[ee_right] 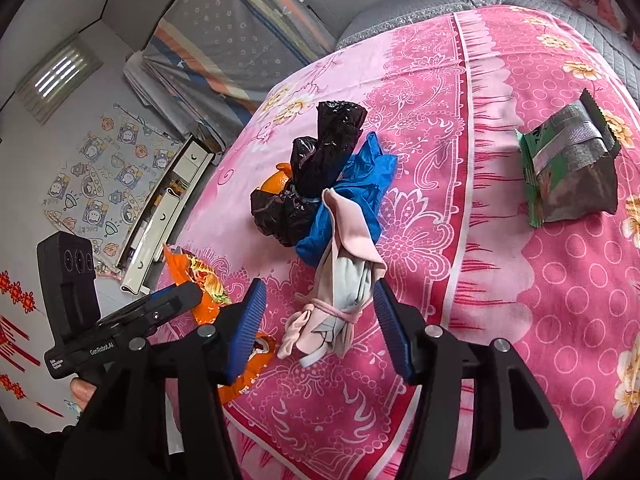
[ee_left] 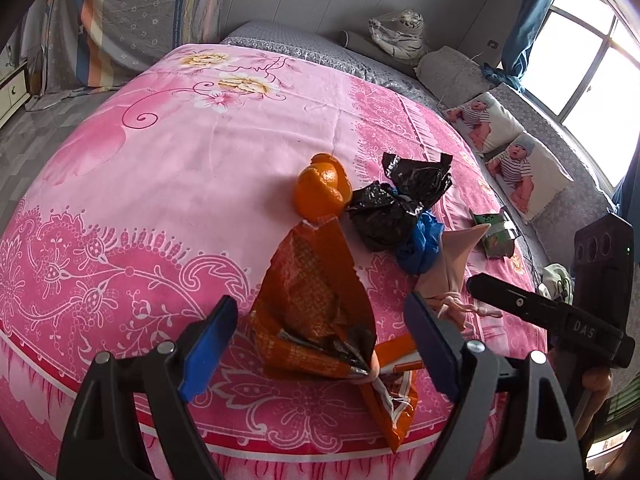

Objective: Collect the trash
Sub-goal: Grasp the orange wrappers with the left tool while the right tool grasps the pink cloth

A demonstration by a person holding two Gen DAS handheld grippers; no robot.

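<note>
Two grippers over trash scattered on a pink floral bedspread [ee_left: 192,168], nothing gripped.

Left gripper [ee_left: 320,344]: jaws wide, orange snack wrapper [ee_left: 316,304] lies between the blue pads, pads not pressing it. Right gripper [ee_right: 320,324]: jaws about half open, straddling a knotted pink plastic bag [ee_right: 340,276], pads clear of it on both sides. Orange peel [ee_left: 320,192] sits just past the wrapper's far tip, touching a crumpled black plastic bag [ee_left: 392,208]. Blue plastic bag [ee_right: 352,196] is bunched against the black one, with the pink bag's top overlapping it. Green snack packet [ee_right: 568,168] lies well apart, toward the pillow side of the bed. All trash is still on the bedspread.
</note>
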